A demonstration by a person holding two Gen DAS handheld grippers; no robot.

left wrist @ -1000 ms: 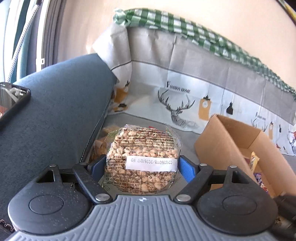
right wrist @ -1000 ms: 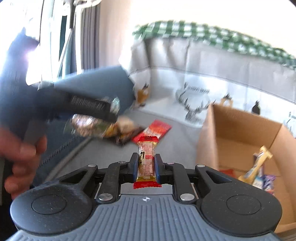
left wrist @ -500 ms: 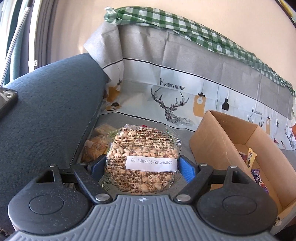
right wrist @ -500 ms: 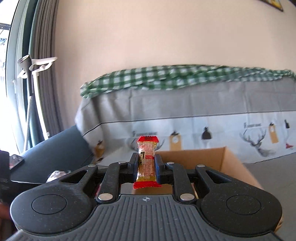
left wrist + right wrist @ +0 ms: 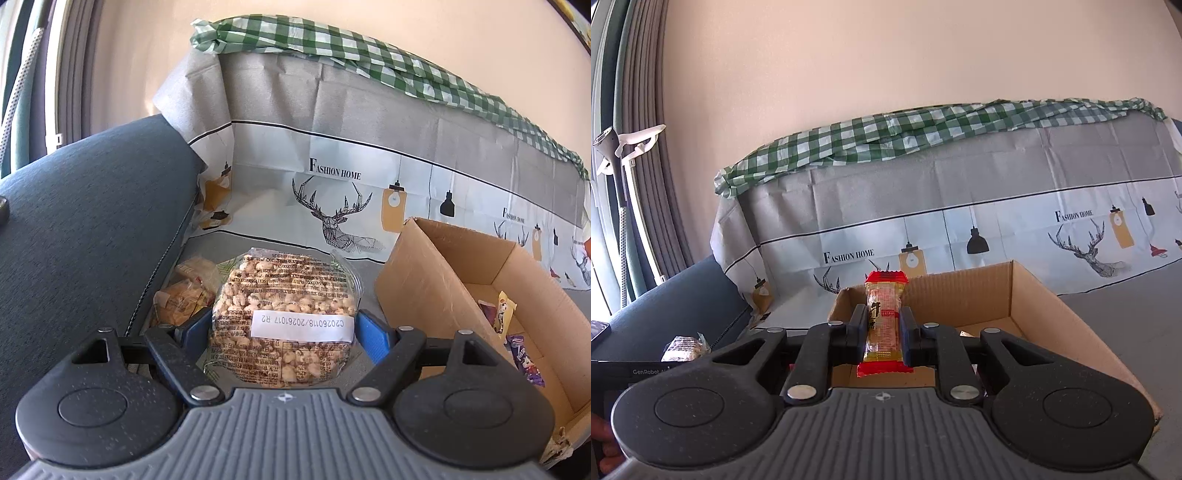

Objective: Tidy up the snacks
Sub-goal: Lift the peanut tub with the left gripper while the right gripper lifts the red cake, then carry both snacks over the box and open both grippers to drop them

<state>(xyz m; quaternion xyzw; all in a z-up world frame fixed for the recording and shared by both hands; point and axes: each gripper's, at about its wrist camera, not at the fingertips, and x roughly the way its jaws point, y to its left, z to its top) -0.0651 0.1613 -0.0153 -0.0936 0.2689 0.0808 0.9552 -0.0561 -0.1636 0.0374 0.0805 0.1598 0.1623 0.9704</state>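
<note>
Left wrist view: mid-task, by the look of it. Lower centre, left hand-held gripper [image 5: 282, 328] spread wide with blue pads pressed on both sides of a round clear pack of puffed grain cakes [image 5: 284, 317], white date label across the front, printed text over pale knobbly pieces, wrapper crinkled at the upper right edge. At right, open cardboard box [image 5: 436, 273] on the sofa seat, already holding a few small packets [image 5: 504, 314] low along its far side: yellow, dark red, purple. Left of the grain pack, down in the corner by the dark blue armrest [image 5: 85, 221], two or three yellowish wrapped snacks [image 5: 181, 302] not yet gathered. Right wrist view: at centre, right hand-held gripper [image 5: 884, 325] closed narrow on a slim upright snack bar [image 5: 884, 325], clear middle showing a pale bar, red crimped ends top and bottom, dark characters on the wrapper; held above the near edge of the box, not yet released. Box floor mostly hidden behind the gripper body. Lower left, another wrapped snack [image 5: 683, 347] near the armrest. Judged remaining: both held items into the box, then the loose ones by the armrest.
</note>
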